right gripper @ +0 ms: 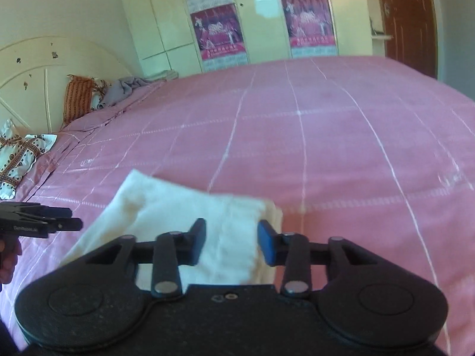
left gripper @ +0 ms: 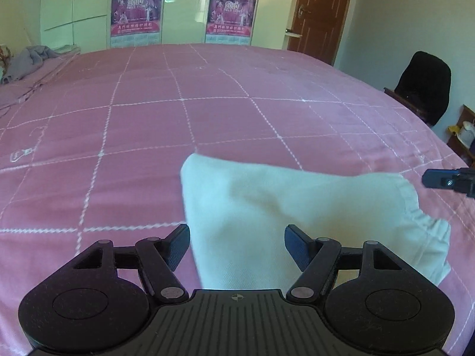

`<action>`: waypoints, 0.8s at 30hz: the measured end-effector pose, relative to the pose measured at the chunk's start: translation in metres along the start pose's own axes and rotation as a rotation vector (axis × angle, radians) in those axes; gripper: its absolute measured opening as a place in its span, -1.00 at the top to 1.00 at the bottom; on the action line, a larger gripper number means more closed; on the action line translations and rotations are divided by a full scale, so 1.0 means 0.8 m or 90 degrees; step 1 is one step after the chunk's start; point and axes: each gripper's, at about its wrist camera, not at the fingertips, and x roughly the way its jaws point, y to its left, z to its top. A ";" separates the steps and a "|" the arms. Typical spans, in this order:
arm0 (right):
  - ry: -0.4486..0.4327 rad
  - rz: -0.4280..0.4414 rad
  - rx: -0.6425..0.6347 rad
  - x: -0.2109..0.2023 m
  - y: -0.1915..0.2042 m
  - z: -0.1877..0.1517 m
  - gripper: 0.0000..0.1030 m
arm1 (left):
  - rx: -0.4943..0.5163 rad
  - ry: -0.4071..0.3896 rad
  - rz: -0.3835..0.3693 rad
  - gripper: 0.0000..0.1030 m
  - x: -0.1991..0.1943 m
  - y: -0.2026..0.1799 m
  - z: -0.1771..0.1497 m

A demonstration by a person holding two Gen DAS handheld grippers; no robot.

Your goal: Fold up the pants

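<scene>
Cream pants (left gripper: 297, 207) lie folded in a thick pad on the pink checked bedspread (left gripper: 148, 118), close under both grippers. My left gripper (left gripper: 237, 246) hangs above their near left part, jaws wide and open, with no pad touching the cloth. The right gripper (right gripper: 233, 243) hovers over the pants (right gripper: 178, 207) near their right edge. Its jaws stand narrower but apart, and the cloth shows through the gap without being pinched. Each gripper shows in the other's view: the right one (left gripper: 445, 179) at the right edge, the left one (right gripper: 75, 221) at the left edge.
Patterned pillows (right gripper: 20, 154) and a grey garment (right gripper: 127, 87) lie by the headboard (right gripper: 44, 68). A wardrobe with posters (left gripper: 136, 9) and a brown door (left gripper: 320, 12) stand beyond the bed. A black chair (left gripper: 424, 83) sits to its right.
</scene>
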 end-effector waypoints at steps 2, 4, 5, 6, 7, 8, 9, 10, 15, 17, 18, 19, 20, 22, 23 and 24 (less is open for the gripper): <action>0.022 0.001 -0.052 0.031 0.018 0.007 0.60 | -0.003 0.015 -0.023 -0.21 0.025 -0.013 0.011; 0.064 -0.010 -0.104 0.059 0.030 0.003 0.66 | 0.009 0.061 -0.009 -0.19 0.055 -0.022 0.010; 0.099 -0.056 -0.133 0.076 0.031 -0.005 0.72 | 0.023 0.088 -0.003 -0.21 0.070 -0.025 0.005; 0.119 -0.074 -0.132 0.087 0.023 -0.012 0.83 | 0.042 0.084 0.003 -0.24 0.074 -0.029 0.002; 0.115 -0.060 -0.104 0.087 0.012 -0.015 0.87 | 0.056 0.085 0.007 -0.25 0.071 -0.032 0.003; 0.115 -0.050 -0.082 0.084 0.006 -0.014 0.88 | 0.053 0.085 0.007 -0.25 0.066 -0.031 0.007; 0.118 -0.050 -0.083 0.080 0.006 -0.012 0.88 | 0.047 0.069 0.007 -0.25 0.057 -0.029 0.011; 0.115 -0.058 -0.089 0.076 0.011 -0.009 0.88 | 0.044 0.047 0.007 -0.25 0.048 -0.025 0.014; 0.061 -0.043 -0.073 0.077 0.029 0.019 0.55 | 0.022 0.073 0.029 -0.25 0.078 -0.019 0.028; 0.112 -0.058 -0.079 0.105 0.026 0.013 0.59 | 0.032 0.084 0.038 -0.34 0.094 -0.023 0.019; 0.143 -0.067 -0.084 0.122 0.023 0.007 0.62 | 0.028 0.085 0.042 -0.34 0.095 -0.023 0.020; 0.134 -0.067 -0.095 0.122 0.024 0.003 0.62 | 0.027 0.087 0.047 -0.34 0.090 -0.025 0.021; 0.131 -0.069 -0.105 0.116 0.027 0.004 0.62 | 0.031 0.080 0.051 -0.34 0.084 -0.029 0.022; 0.111 -0.065 -0.105 0.094 0.032 0.005 0.61 | 0.058 0.059 0.059 -0.34 0.065 -0.041 0.019; 0.097 -0.063 -0.102 0.080 0.032 0.004 0.58 | 0.071 0.047 0.066 -0.34 0.053 -0.046 0.016; 0.086 -0.066 -0.102 0.068 0.032 0.002 0.57 | 0.078 0.037 0.071 -0.34 0.043 -0.050 0.014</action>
